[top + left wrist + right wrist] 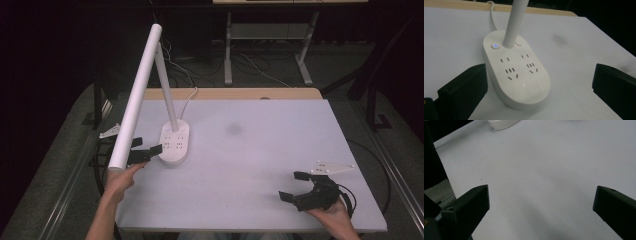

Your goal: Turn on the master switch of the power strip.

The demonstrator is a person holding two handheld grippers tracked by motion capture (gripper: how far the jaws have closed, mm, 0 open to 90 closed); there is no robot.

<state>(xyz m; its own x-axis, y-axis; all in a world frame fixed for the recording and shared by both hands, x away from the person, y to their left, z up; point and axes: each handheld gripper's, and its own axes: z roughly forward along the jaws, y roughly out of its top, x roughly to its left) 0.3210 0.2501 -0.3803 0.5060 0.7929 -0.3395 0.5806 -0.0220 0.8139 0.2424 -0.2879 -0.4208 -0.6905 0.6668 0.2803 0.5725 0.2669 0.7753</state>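
Note:
A white desk lamp stands at the table's left. Its long tube head (135, 95) slants over its oval base (174, 142). The base (516, 75) carries several socket holes, a blue-lit button (495, 46), a plain round button (518, 43) and an oval pad (532, 87). My left gripper (145, 149) is open just left of the base's near end, and its jaws straddle that end without touching (539, 73). My right gripper (295, 186) rests open at the table's near right, over bare white tabletop (541, 197).
The white table (260, 150) has a wooden strip (235, 93) along its far edge. The lamp's cord (189, 97) runs off over that edge. Another table's legs (228, 50) and floor cables lie beyond. A corner of the lamp base (502, 123) shows far ahead of the right gripper.

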